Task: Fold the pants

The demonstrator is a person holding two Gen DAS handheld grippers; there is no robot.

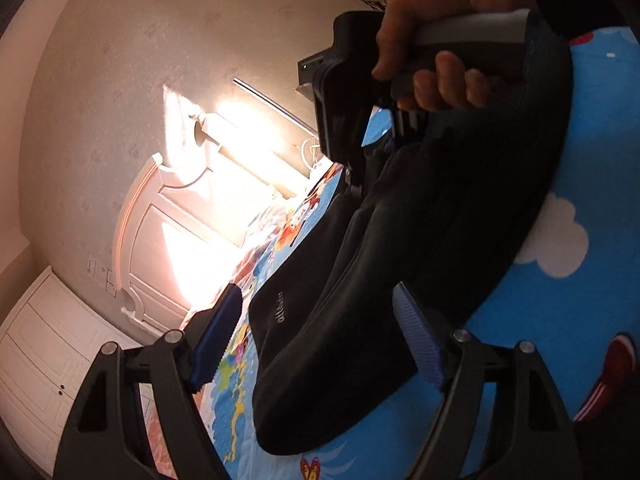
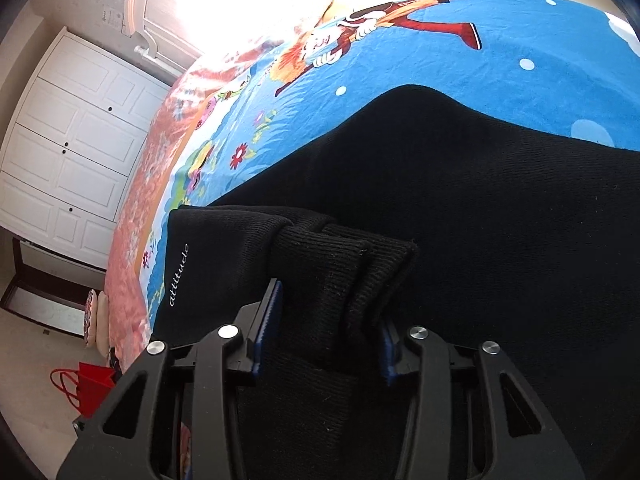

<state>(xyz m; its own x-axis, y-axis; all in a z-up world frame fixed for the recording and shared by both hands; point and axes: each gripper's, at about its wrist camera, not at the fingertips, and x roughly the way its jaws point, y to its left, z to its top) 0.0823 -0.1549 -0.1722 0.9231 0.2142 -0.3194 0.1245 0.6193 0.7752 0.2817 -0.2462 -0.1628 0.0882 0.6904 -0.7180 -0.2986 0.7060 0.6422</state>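
Observation:
Black knit pants (image 1: 360,280) with small white lettering lie on a blue cartoon-print bed sheet (image 1: 560,320). In the left wrist view my left gripper (image 1: 320,344) is open, its blue pads on either side of the pants' near end, gripping nothing. The right gripper's body, held in a hand (image 1: 432,40), shows above the pants there. In the right wrist view my right gripper (image 2: 328,340) is shut on the ribbed cuffs (image 2: 340,280) of the pants, which are carried over the folded black fabric (image 2: 480,208) below.
The bed sheet (image 2: 440,60) runs to a pink floral edge (image 2: 132,248). A white headboard (image 1: 168,216) and white wardrobe doors (image 2: 72,152) stand beyond. A red bag (image 2: 88,384) sits on the floor.

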